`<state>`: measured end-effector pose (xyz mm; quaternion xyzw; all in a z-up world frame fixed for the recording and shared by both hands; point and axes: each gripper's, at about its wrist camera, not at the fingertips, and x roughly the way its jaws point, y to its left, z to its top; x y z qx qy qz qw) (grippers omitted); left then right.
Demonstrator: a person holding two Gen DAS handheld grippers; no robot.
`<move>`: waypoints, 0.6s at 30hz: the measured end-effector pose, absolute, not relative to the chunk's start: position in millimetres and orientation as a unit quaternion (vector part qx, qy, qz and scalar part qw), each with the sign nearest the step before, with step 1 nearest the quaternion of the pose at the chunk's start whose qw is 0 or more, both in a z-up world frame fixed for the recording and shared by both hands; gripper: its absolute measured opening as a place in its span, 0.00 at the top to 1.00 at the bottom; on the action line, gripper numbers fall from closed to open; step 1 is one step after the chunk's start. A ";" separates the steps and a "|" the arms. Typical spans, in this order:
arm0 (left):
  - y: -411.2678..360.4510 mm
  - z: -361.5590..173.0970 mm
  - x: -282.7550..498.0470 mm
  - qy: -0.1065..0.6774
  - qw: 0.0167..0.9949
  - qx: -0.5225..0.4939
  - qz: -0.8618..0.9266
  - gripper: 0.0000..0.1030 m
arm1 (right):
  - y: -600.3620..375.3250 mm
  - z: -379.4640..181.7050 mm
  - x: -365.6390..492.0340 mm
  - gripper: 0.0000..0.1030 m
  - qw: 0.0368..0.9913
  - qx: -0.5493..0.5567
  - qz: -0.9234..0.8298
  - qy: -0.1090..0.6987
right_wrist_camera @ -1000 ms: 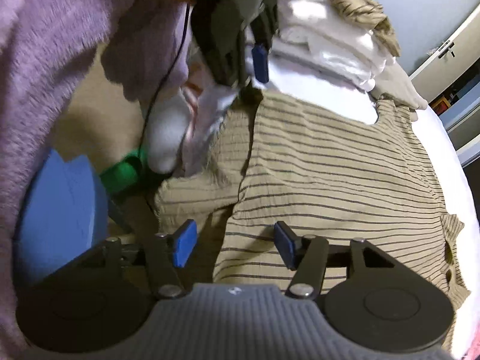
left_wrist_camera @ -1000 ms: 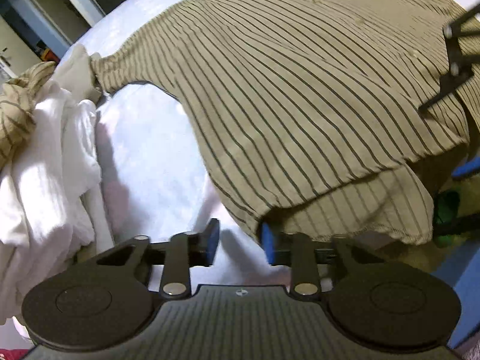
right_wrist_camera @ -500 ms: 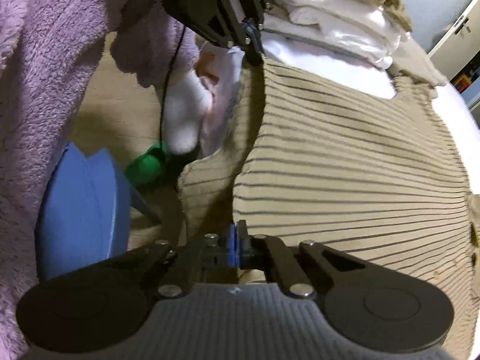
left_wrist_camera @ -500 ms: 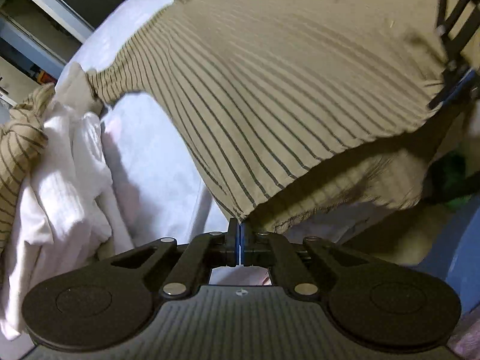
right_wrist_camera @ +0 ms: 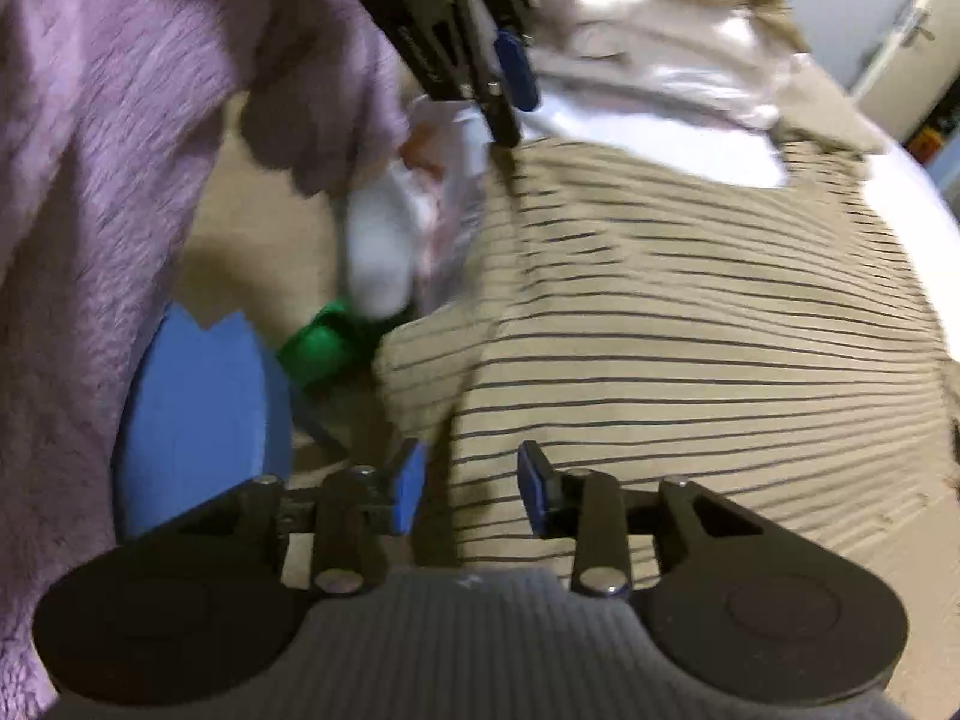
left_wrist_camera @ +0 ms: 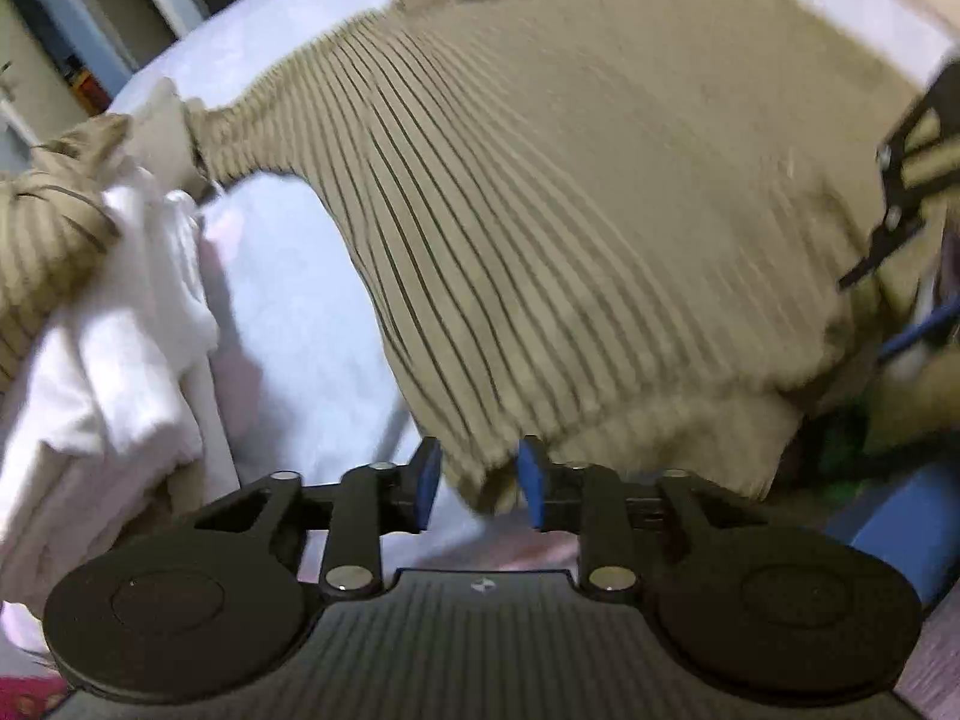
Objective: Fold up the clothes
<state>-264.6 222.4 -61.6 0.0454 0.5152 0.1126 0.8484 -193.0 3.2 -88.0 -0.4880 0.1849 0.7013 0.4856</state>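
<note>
the striped shirt [left_wrist_camera: 570, 228] is lying spread on the bed [left_wrist_camera: 300, 276] ahead of both tools. left tool [left_wrist_camera: 477, 477] and right tool [right_wrist_camera: 471, 480] are gaping around its hem; soft, limp cloth, probably best pinched at hem corners.

In the left wrist view, a shirt [left_wrist_camera: 570, 228] spreads across the centre and upper right of the frame on a bed [left_wrist_camera: 300, 312], its lower hem just above the left gripper [left_wrist_camera: 479, 483] at bottom centre. A pile of clothes [left_wrist_camera: 102, 312] fills the left edge, touching the shirt's sleeve at upper left. In the right wrist view, the shirt [right_wrist_camera: 690, 348] fills the right half above the right gripper [right_wrist_camera: 471, 483], a sleeve [right_wrist_camera: 120, 150] fills the left side, and the pile [right_wrist_camera: 672, 60] sits at the top.
</note>
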 end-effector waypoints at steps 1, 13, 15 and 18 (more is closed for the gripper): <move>226.2 -55.6 -261.7 0.506 0.854 0.034 0.114 0.67 | 4.1 -84.3 -188.3 0.61 0.500 -0.485 0.693 0.185; 304.0 -17.6 -188.4 0.485 0.861 -0.042 0.151 0.63 | 22.5 -58.4 -88.2 0.48 0.680 -0.409 0.552 0.255; 327.5 -18.8 -170.4 0.478 0.859 -0.064 0.168 0.63 | 23.7 -55.0 -72.2 0.47 0.699 -0.390 0.536 0.269; 358.3 -23.5 -140.8 0.467 0.857 -0.094 0.197 0.63 | 25.7 -50.6 -50.8 0.46 0.721 -0.361 0.517 0.288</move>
